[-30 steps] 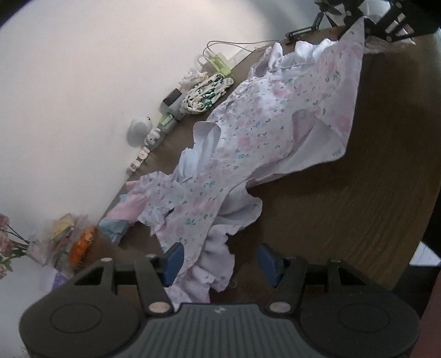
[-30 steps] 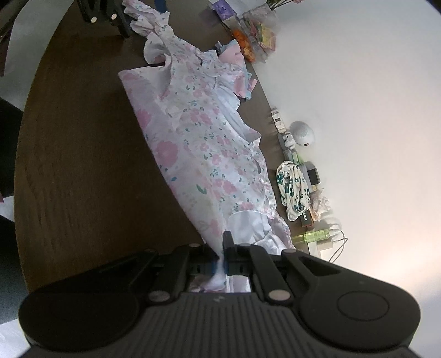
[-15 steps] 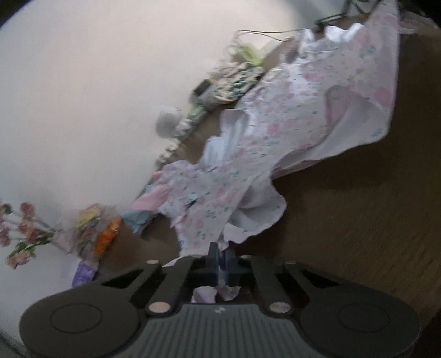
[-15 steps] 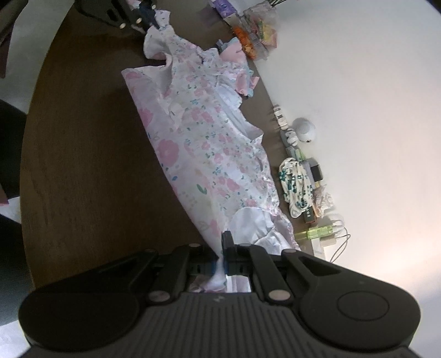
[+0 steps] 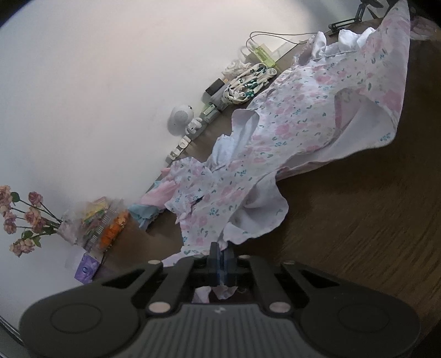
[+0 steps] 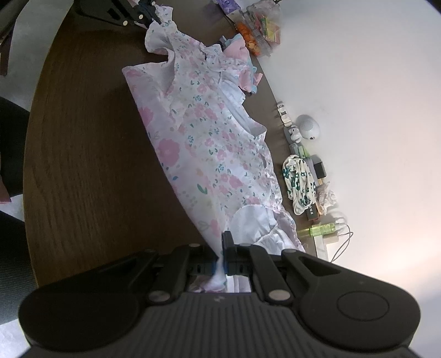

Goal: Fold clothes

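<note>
Since a second ago the left gripper (image 5: 221, 257) has closed from wide open onto the ruffled edge of the white cotton dress printed with pink flowers and green leaves (image 5: 297, 115), and the cloth near it has drawn up off the dark brown wood-grain worktop (image 5: 358, 220); the right gripper (image 6: 220, 249) has kept its place, pinched shut on the opposite end of the same dress

On that worktop the dress lies as one long band, its long axis running straight from one gripper to the other. In the left wrist view it stretches away from the gripper toward 1 o'clock, ending where the right gripper shows at the top right corner. In the right wrist view it runs from the near gripper toward 11 o'clock, up to the left gripper (image 6: 143, 16) at the far end. Each hand thus holds its own end, so neither is nearer the middle. The fold, I judge, turns on this line: bringing the two ends together would halve the dress along its length

At 3 o'clock of the dress in the right wrist view, against the white wall, sit a crumpled white cloth with teal print (image 6: 299, 181), a small white round speaker (image 6: 308, 127) and a green transparent bottle (image 6: 322, 230), all just beside the ruffled hem
</note>
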The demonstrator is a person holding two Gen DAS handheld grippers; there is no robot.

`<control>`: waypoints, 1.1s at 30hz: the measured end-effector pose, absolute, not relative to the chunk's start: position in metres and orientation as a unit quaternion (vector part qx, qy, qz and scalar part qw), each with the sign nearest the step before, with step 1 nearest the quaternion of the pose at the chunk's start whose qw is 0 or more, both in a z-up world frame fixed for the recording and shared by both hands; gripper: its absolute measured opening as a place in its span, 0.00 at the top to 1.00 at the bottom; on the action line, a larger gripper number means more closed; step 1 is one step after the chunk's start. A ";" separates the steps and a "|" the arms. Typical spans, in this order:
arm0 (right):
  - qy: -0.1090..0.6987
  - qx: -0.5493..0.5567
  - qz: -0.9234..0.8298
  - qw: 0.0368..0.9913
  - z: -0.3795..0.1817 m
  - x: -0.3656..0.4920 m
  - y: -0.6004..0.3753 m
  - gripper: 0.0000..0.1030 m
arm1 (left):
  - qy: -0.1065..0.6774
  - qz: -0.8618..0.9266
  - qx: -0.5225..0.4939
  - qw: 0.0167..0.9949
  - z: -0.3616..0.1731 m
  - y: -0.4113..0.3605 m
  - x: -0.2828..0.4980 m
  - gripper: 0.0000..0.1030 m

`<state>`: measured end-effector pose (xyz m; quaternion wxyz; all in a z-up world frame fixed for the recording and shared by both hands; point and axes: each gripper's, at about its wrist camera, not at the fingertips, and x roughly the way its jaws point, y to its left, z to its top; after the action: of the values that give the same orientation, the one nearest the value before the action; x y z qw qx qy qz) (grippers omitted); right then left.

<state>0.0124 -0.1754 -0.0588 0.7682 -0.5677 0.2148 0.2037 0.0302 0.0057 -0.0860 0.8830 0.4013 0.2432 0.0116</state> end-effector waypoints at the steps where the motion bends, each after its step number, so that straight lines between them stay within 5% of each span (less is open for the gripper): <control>1: 0.215 -0.568 0.203 0.768 -0.059 0.012 -0.175 0.96 | 0.243 0.011 0.401 0.883 -0.086 0.006 0.030 0.99; 33: 0.227 -0.556 0.204 0.773 -0.056 0.014 -0.174 0.96 | 0.240 0.009 0.402 0.884 -0.086 0.007 0.030 0.99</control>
<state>0.0141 -0.1738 -0.0557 0.7732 -0.5556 0.2273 0.2044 0.0295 0.0065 -0.0859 0.8835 0.4024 0.2395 0.0086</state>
